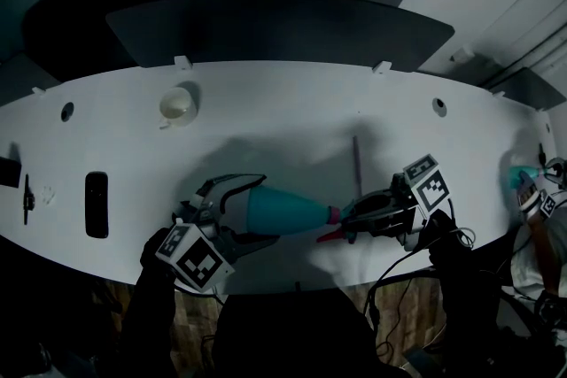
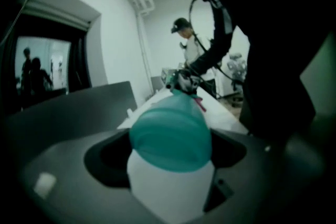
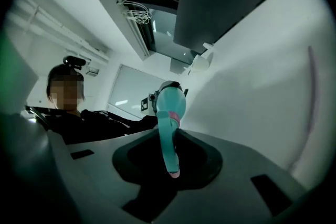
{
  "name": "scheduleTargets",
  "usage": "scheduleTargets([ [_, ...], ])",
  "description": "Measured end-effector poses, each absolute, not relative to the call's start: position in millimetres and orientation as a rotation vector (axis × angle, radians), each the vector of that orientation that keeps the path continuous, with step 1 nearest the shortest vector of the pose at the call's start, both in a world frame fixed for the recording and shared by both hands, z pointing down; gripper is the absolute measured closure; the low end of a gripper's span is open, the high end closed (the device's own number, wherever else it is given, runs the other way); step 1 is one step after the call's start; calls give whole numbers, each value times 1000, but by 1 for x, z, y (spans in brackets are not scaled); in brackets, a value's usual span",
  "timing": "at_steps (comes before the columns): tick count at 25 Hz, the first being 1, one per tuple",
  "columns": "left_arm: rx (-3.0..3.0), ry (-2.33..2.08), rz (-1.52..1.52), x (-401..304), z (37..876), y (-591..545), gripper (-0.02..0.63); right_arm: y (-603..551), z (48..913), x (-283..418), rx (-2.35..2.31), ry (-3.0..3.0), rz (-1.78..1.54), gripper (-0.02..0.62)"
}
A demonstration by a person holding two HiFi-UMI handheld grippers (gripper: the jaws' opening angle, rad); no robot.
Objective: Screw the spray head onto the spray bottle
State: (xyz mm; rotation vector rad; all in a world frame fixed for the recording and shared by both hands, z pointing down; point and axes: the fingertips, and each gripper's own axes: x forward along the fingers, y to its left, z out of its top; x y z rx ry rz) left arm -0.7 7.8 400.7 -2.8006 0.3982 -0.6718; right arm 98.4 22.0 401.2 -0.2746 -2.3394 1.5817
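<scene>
Teal conical plastic spray bottle (image 1: 292,212) meets teal-and-pink spray head (image 3: 167,139).
Left gripper (image 1: 257,210) grips bottle wide; right gripper (image 1: 352,223) pinches head narrowly.

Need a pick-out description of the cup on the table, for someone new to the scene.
On the long white table, look toward the far edge, left of centre. The cup stands there alone, beyond the teal bottle. It is the only small, round, white vessel; the flat black object nearer the left end is dark and rectangular.

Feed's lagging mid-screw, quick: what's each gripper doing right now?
Left gripper: closed on the bottle.
Right gripper: closed on the spray head.
</scene>
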Motion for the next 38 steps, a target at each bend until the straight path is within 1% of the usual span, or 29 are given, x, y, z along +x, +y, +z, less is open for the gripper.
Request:
scheduleTargets([
  [2, -2710, 344, -708, 0, 394, 10, 167, 28, 398, 97, -345, -2289, 1660, 517],
  [3, -2753, 304, -700, 2, 391, 13, 167, 30, 400, 97, -352, -2282, 1640, 517],
  [6, -2997, 210, -631, 4, 383, 17, 167, 35, 408, 98, -325, -2304, 1489, 517],
  [13, -3224, 164, -669, -7, 397, 12, 169, 31, 400, 93, -313, -2360, 1386, 517],
  [17, -3383, 123, -668, -9, 397, 9, 169, 28, 395, 91, -309, -2360, 1248, 517],
  [21, -3367, 97, -703, -6, 396, 8, 169, 32, 401, 91, -305, -2312, 1140, 517],
  [23, -3191, 120, -705, -3, 391, 6, 169, 31, 403, 92, -301, -2306, 1191, 517],
  [27, -2769, 193, -690, -3, 377, 1, 169, 25, 390, 93, -329, -2361, 1508, 517],
  [30, -2627, 201, -747, -6, 375, 0, 169, 25, 392, 89, -350, -2365, 1675, 517],
  [32, -2679, 225, -784, -7, 377, -4, 164, 21, 391, 89, -343, -2412, 1737, 517],
  [34, -2865, 254, -724, -6, 374, -6, 163, 14, 388, 89, -313, -2477, 1753, 517],
  [38, -3362, 384, -331, -11, 353, -19, 161, 9, 384, 89, -311, -2521, 1714, 517],
])
